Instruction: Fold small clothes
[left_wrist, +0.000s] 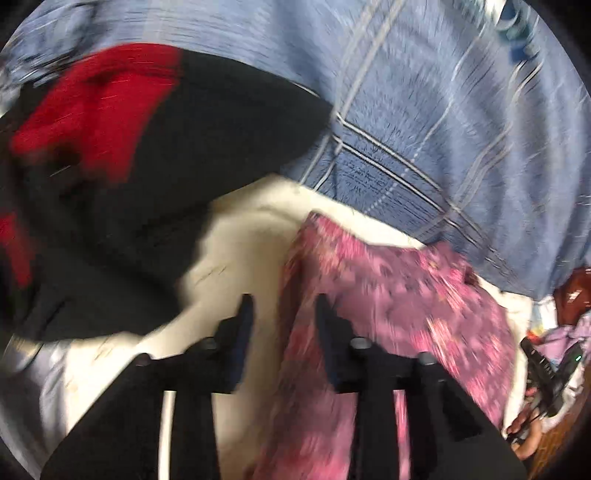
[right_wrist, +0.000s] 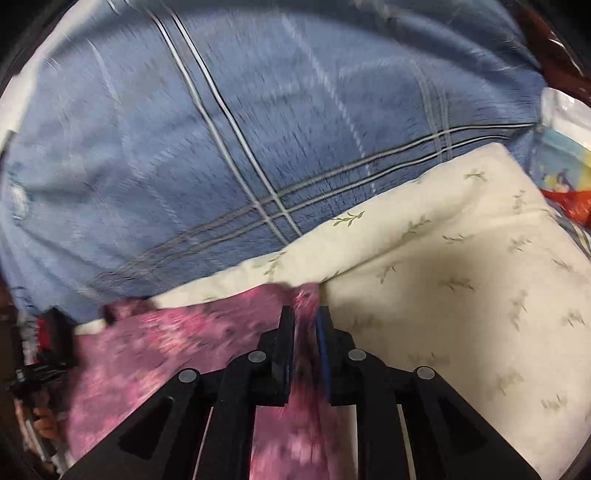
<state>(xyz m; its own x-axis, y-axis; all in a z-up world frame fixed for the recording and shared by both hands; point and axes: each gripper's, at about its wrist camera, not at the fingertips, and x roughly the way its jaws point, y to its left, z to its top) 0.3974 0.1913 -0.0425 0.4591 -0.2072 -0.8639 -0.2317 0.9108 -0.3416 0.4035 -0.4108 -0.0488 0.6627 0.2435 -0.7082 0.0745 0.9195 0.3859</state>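
Note:
A pink-and-purple patterned garment (left_wrist: 399, 295) lies on a cream sheet (left_wrist: 240, 251). My left gripper (left_wrist: 284, 306) is open, its fingers hovering over the garment's left edge, nothing between them. In the right wrist view my right gripper (right_wrist: 304, 317) is shut on the far corner of the same garment (right_wrist: 177, 343), with cloth pinched between the pads. The other gripper shows at the right edge of the left wrist view (left_wrist: 550, 369) and at the left edge of the right wrist view (right_wrist: 55, 339). Both views are motion-blurred.
A black and red garment (left_wrist: 147, 147) lies at the left. A blue plaid blanket (right_wrist: 258, 129) covers the area behind. A cream pillow with leaf print (right_wrist: 461, 277) lies at the right. Colourful items (right_wrist: 569, 184) sit at the far right edge.

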